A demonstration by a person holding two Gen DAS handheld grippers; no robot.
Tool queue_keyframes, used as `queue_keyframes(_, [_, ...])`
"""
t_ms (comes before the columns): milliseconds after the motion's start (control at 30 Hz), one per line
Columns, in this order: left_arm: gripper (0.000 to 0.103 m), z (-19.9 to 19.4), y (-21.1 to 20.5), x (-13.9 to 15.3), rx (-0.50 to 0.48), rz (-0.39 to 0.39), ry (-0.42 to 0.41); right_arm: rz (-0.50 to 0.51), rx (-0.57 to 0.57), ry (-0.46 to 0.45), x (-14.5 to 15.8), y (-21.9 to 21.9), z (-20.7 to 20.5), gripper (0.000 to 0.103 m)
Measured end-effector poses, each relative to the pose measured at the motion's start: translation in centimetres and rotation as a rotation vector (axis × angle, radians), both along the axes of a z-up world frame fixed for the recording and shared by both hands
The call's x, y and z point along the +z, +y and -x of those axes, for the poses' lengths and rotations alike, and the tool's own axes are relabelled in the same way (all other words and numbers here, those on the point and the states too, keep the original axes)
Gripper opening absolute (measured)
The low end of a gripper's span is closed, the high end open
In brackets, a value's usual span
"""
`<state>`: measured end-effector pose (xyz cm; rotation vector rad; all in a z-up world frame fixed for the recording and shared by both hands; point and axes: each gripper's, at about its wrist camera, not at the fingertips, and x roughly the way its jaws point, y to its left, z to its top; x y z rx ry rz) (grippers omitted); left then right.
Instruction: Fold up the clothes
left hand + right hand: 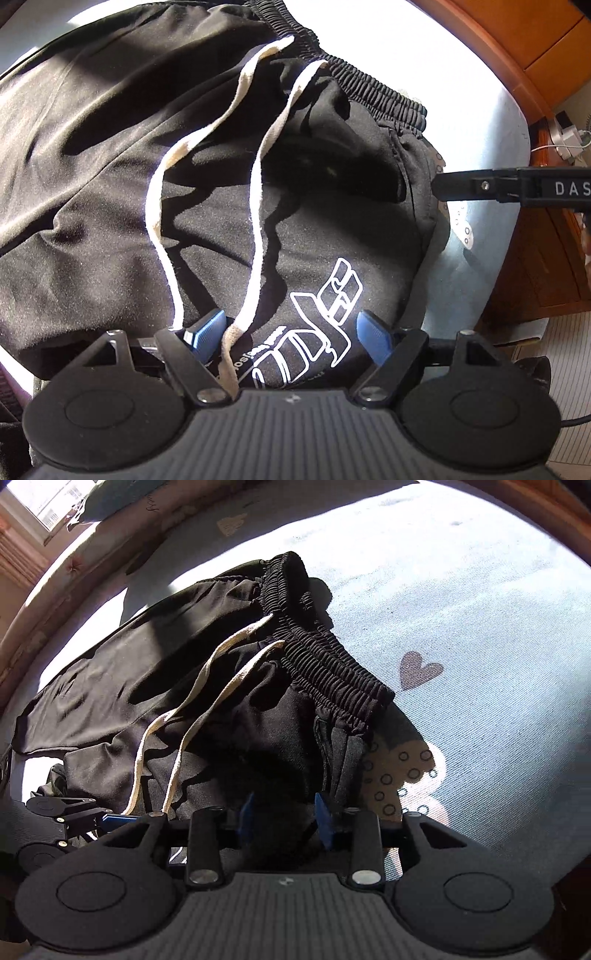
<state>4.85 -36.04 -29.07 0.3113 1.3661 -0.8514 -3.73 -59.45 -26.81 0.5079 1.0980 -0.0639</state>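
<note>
Black trousers lie spread on a pale blue bed sheet. Their elastic waistband is at the far side, and two white drawstrings trail towards me. My left gripper stands wide open just over the cloth beside a white printed logo, with one drawstring running between its blue pads. My right gripper is at the waistband-side edge of the trousers, its pads apart with dark cloth between them. One of its fingers shows at the right of the left wrist view.
Wooden furniture runs along the far right of the bed. The sheet carries a heart print and a ringed pattern next to the trousers. A pillow lies near a window at the far left.
</note>
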Motion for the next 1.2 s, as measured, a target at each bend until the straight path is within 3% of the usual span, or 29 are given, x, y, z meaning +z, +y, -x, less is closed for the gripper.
queue_keyframes(300, [0.078,-0.4,0.8,3.4,0.122,0.086,-0.117,-0.010,0.012,-0.014,0.9,-3.6,0.7,0.045])
queue_keyframes(567, [0.078,0.5,4.1,4.2,0.093,0.130,-0.183,-0.013,0.032,-0.046,0.9,-1.2,-0.6,0.045])
queue_keyframes(800, [0.078,1.7,9.1,4.9,0.082,0.217,-0.181,0.029,0.022,-0.090,2.1,3.8,-1.8,0.045])
queue_keyframes(933, [0.078,2.8,12.8,7.0,0.110,0.271,-0.234,0.050,0.044,-0.100,3.1,7.5,-2.6,0.045])
queue_keyframes(1033, [0.078,3.6,16.6,7.9,0.197,0.264,-0.273,0.041,0.138,-0.067,3.1,11.3,-3.6,0.045])
queue_keyframes(1200, [0.078,3.9,23.8,7.5,0.401,0.184,-0.274,0.024,0.348,-0.030,3.1,19.4,-4.8,0.045])
